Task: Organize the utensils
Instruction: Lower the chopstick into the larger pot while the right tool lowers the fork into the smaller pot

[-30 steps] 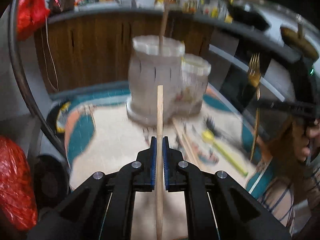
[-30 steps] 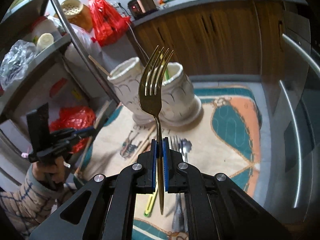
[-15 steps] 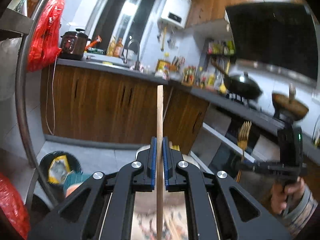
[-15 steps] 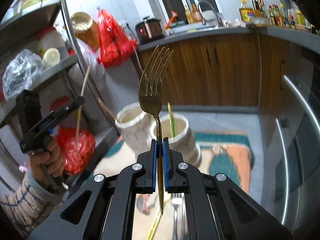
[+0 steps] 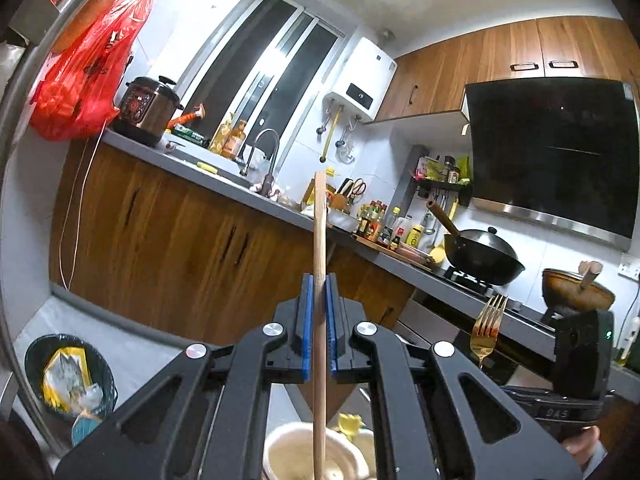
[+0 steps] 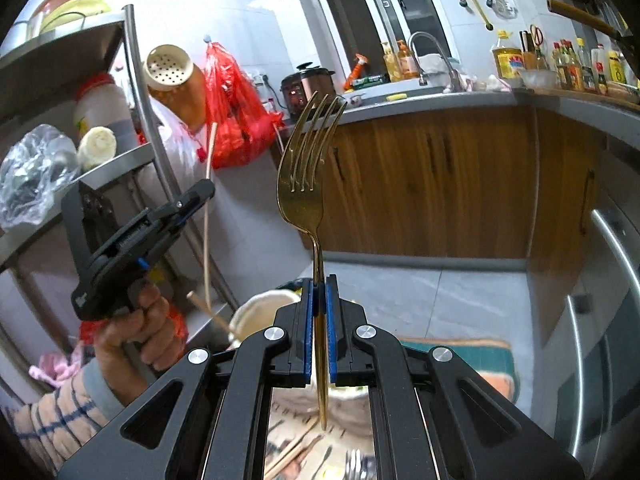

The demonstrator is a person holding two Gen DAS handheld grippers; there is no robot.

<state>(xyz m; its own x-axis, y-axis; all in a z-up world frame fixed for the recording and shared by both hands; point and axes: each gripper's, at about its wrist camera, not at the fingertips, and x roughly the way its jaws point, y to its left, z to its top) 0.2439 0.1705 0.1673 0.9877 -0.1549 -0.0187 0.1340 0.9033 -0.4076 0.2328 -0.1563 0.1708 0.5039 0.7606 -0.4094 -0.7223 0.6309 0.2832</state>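
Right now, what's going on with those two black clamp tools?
A person is sorting utensils in a kitchen. The left gripper is clamped on a wooden chopstick, held upright over a cream holder. The right gripper grips a gold fork, tines up. More cutlery lies on the mat below.

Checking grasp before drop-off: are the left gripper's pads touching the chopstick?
Touching. The left wrist view shows the left gripper with both blue pads pressed against the chopstick, no gap on either side.
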